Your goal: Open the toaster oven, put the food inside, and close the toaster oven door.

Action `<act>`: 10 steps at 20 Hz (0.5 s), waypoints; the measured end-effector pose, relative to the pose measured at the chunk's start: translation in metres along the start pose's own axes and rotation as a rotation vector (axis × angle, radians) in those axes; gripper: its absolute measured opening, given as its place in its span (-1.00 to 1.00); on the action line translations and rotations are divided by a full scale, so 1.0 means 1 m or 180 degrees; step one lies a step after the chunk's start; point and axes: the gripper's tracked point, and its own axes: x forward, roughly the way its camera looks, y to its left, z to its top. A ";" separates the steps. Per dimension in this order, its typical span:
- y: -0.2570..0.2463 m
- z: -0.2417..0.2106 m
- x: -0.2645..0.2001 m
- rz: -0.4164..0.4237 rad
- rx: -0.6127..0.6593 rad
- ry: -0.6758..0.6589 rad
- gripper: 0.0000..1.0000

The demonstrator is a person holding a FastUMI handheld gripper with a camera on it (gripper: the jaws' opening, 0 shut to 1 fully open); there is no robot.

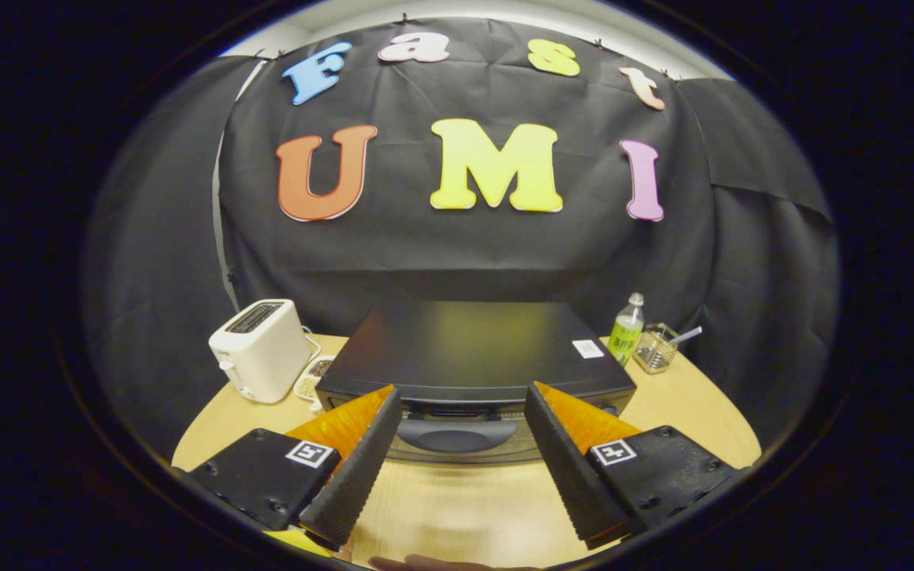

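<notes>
Just ahead of your tool, the toaster oven sits on the counter, dark and low, with its top in plain sight and its front edge between the two fingers. Your tool is spread wide and has hold of nothing; both fingers hang apart over bare wood. The door looks closed, though the view is steep and you see little more than its upper edge and what seems to be the handle, so treat that as a guess. Judging from this, no step is done yet: you have the door to open, the food to load, and the door to shut again. I cannot pick out the food from here. A white toaster stands left of the oven; a green bottle and a small clear container stand to its right.
</notes>
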 end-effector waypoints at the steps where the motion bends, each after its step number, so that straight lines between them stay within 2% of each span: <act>1: -0.001 -0.009 0.011 -0.0023 0.0058 0.0067 1.00; 5: 0.005 -0.025 0.036 0.0117 0.0284 0.0211 1.00; 6: 0.006 -0.016 0.036 0.0131 0.0297 0.0070 1.00; 8: 0.009 -0.019 0.042 0.0152 0.0174 0.0062 1.00; 10: 0.010 -0.023 0.042 0.0108 -0.0154 -0.0031 1.00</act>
